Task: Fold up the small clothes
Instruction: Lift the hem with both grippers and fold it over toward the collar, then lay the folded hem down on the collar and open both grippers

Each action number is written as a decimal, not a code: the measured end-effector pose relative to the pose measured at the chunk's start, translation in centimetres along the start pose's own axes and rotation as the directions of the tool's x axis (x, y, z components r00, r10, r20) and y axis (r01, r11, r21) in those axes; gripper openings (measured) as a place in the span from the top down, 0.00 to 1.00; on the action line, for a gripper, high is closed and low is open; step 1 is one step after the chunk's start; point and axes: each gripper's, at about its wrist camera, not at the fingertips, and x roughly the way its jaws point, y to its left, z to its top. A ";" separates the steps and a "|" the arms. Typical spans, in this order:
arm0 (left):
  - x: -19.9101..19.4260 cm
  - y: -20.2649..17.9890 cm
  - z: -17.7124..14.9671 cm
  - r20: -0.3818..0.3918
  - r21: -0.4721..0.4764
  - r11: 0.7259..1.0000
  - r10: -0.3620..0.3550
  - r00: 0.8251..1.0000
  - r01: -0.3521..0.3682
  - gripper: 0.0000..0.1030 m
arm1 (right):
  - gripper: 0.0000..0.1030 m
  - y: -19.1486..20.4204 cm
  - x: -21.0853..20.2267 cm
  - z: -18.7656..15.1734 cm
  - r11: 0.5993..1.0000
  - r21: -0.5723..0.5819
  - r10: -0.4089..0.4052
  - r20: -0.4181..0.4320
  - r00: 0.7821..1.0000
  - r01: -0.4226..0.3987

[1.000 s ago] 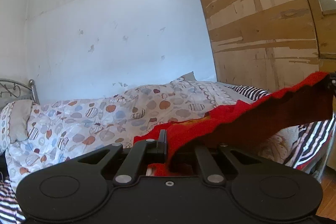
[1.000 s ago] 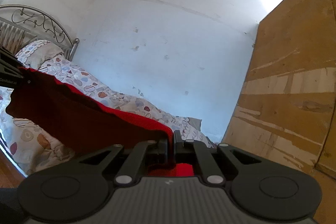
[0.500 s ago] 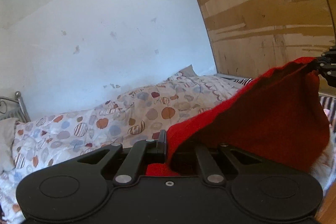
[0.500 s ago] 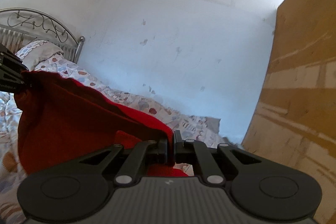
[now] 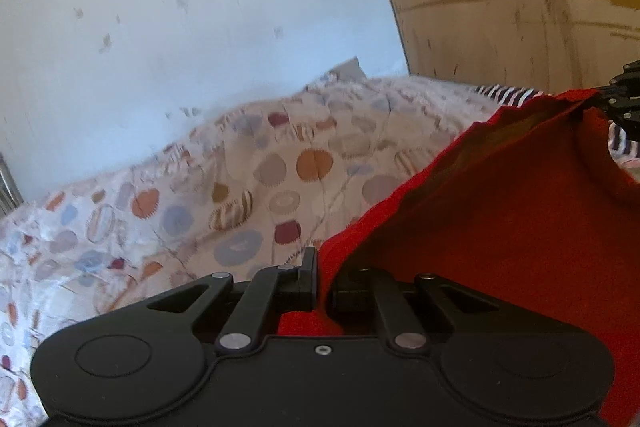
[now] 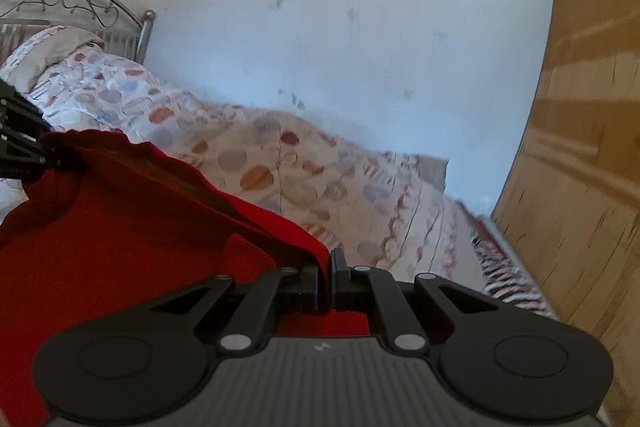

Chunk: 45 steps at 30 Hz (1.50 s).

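Observation:
A red garment (image 5: 520, 211) hangs in the air between my two grippers, above the bed. My left gripper (image 5: 322, 269) is shut on one top corner of it. My right gripper (image 6: 325, 269) is shut on the other top corner; the red garment (image 6: 120, 235) fills the lower left of the right wrist view. The right gripper shows at the right edge of the left wrist view (image 5: 624, 99). The left gripper shows at the left edge of the right wrist view (image 6: 20, 139). The cloth's lower part is hidden behind the gripper bodies.
A bed with a circle-patterned quilt (image 5: 240, 187) lies below and ahead. A striped cloth (image 6: 504, 275) lies at its far end. A metal headboard (image 6: 72, 7) and pillow stand at the left. A white wall is behind, a wooden panel (image 6: 592, 147) at the right.
Both grippers have tilted downward and moved closer to the bed. The garment hangs lower and fuller between them, and the two grippers have come nearer to each other.

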 end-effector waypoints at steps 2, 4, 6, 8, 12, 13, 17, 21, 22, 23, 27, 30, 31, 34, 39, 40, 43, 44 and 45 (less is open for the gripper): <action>1.9 0.2 -0.4 -0.029 -0.016 1.000 -0.007 1.000 0.007 0.94 | 0.93 -0.3 1.9 -0.5 0.999 0.029 0.019 -0.027 0.999 -0.018; 3.6 0.3 -0.9 -0.061 -0.044 0.999 -0.021 0.998 0.018 0.94 | 0.93 -0.6 3.8 -1.1 0.998 0.061 0.036 -0.055 0.998 -0.033; 5.0 0.2 -1.5 -0.082 -0.062 0.998 -0.032 0.996 0.027 0.94 | 0.93 -0.9 5.0 -1.7 0.996 0.084 0.047 -0.079 0.996 -0.041; 6.0 0.0 -2.1 -0.098 -0.071 0.997 -0.037 0.995 0.030 0.93 | 0.92 -1.1 5.7 -2.2 0.993 0.107 0.057 -0.096 0.994 -0.047; 7.4 0.1 -2.6 -0.131 -0.123 0.992 -0.052 0.990 0.035 0.82 | 0.65 -1.5 6.6 -2.6 0.989 0.140 0.072 -0.127 0.989 -0.054; 7.5 0.3 -2.6 -0.138 -0.142 0.989 -0.054 0.989 0.034 0.76 | 0.48 -1.7 6.5 -2.8 0.987 0.149 0.073 -0.126 0.989 -0.054; 7.8 1.5 -2.5 -0.156 -0.224 0.974 -0.059 0.986 0.023 0.41 | 0.09 -3.1 5.5 -2.5 0.977 0.205 0.075 -0.097 0.992 -0.054; 7.2 3.5 -2.7 -0.139 -0.330 0.944 -0.071 0.988 0.022 0.12 | 0.01 -5.3 4.4 -2.3 0.952 0.296 0.101 -0.066 0.993 -0.078; 7.0 3.9 -2.6 -0.132 -0.350 0.936 -0.081 0.988 0.030 0.07 | 0.00 -5.8 4.0 -2.3 0.944 0.319 0.112 -0.059 0.992 -0.088; 6.6 4.5 -2.7 -0.118 -0.370 0.928 -0.093 0.989 0.044 0.04 | 0.00 -6.1 3.6 -2.4 0.937 0.333 0.131 -0.049 0.990 -0.107; 5.2 6.2 -2.9 -0.061 -0.406 0.909 -0.126 0.990 0.091 0.01 | 0.00 -5.3 2.3 -2.8 0.943 0.281 0.203 -0.060 0.977 -0.179; 3.9 7.3 -3.2 -0.046 -0.426 0.900 -0.122 0.991 0.091 0.01 | 0.00 -3.0 2.0 -3.3 0.969 0.145 0.217 -0.118 0.969 -0.199; 3.4 7.5 -3.5 -0.030 -0.428 0.897 -0.132 0.991 0.106 0.01 | 0.00 -2.1 2.0 -3.6 0.977 0.083 0.209 -0.143 0.967 -0.199; 1.8 7.5 -4.3 0.010 -0.396 0.902 -0.182 0.983 0.171 0.01 | 0.00 0.8 2.4 -4.5 0.983 -0.097 0.135 -0.203 0.970 -0.157; 1.2 4.9 -6.2 -0.027 -0.270 0.935 -0.245 0.969 0.228 0.01 | 0.00 1.0 3.3 -5.4 0.993 -0.112 0.008 -0.166 0.986 -0.027; 1.5 4.1 -6.6 -0.051 -0.239 0.949 -0.224 0.973 0.206 0.01 | 0.00 0.6 3.6 -5.5 0.993 -0.104 -0.069 -0.149 0.986 0.054; 2.7 2.8 -7.1 -0.108 -0.171 0.982 -0.105 0.989 0.085 0.01 | 0.00 -1.8 4.2 -6.1 0.980 0.030 -0.188 -0.149 0.971 0.195; 3.2 2.8 -7.0 -0.122 -0.162 0.987 -0.042 0.992 0.022 0.01 | 0.00 -2.5 4.2 -6.4 0.971 0.073 -0.215 -0.159 0.964 0.228; 3.6 3.0 -7.0 -0.128 -0.168 0.986 0.000 0.992 -0.022 0.01 | 0.00 -3.3 4.2 -6.8 0.956 0.114 -0.248 -0.176 0.952 0.270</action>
